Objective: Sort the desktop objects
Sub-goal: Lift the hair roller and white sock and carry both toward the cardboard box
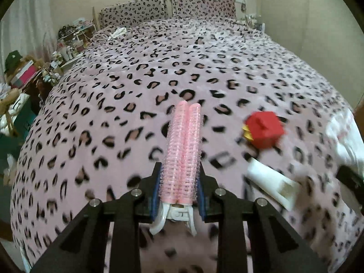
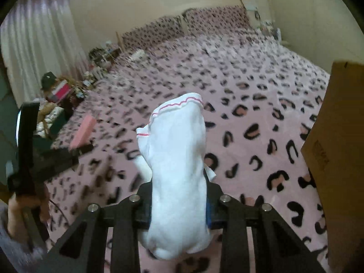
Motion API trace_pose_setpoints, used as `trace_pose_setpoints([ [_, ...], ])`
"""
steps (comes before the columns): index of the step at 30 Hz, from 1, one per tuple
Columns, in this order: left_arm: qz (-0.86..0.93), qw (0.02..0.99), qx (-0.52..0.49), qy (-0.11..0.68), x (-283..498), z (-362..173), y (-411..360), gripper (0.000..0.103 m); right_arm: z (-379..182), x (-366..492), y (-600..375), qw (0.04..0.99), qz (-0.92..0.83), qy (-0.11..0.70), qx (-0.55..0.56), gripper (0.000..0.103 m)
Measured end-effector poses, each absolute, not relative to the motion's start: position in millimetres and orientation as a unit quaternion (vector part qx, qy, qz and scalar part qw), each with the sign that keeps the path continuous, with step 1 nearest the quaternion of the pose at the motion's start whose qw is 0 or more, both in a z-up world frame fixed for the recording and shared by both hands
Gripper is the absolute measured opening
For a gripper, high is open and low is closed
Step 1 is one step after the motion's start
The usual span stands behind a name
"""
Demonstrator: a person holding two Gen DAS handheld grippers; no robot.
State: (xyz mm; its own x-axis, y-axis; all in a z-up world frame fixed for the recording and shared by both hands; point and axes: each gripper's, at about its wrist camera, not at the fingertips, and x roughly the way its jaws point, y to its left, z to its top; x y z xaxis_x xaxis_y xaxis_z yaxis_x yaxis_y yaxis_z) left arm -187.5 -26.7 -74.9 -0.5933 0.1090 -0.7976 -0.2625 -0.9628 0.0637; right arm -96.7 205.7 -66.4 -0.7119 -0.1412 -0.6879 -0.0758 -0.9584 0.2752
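My left gripper point(image 1: 180, 175) is shut on a pink hair-roller clip point(image 1: 184, 150) with a white plastic handle, held above the leopard-print bedspread point(image 1: 113, 104). A red cube point(image 1: 265, 128) with a yellow piece on its side and a white tube point(image 1: 271, 183) lie on the bed to its right. My right gripper point(image 2: 179, 182) is shut on a white sock point(image 2: 178, 163) with pink trim, held above the bed. In the right wrist view the left gripper point(image 2: 68, 152) with the pink clip point(image 2: 83, 133) shows at far left.
A brown cardboard box point(image 2: 336, 136) stands at the right edge of the right wrist view. Two leopard pillows point(image 1: 168, 8) lie at the bed's head. A cluttered shelf and bags point(image 1: 34, 72) stand left of the bed. A white cloth point(image 1: 348, 136) lies at far right.
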Motion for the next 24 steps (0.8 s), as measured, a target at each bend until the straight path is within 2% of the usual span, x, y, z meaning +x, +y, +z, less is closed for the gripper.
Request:
trace_pose_setpoints([
  [6,0.897,0.089,-0.430,0.055,-121.5,-46.1,-30.3,0.027,-44.7,-60.4,181.5,0.033,-0.922,-0.129,0.364,0.031],
  [14,0.896,0.079,-0.436,0.022,-54.1,-28.1,-22.7,0.027,-42.9,-15.5,167.7,0.042,-0.918,-0.125,0.374,0.031],
  [24,0.890,0.090,-0.447,0.018,-9.4,-20.9,-5.5,0.027,-31.6,23.4,175.0,0.036,-0.921,-0.126,0.367,0.031],
])
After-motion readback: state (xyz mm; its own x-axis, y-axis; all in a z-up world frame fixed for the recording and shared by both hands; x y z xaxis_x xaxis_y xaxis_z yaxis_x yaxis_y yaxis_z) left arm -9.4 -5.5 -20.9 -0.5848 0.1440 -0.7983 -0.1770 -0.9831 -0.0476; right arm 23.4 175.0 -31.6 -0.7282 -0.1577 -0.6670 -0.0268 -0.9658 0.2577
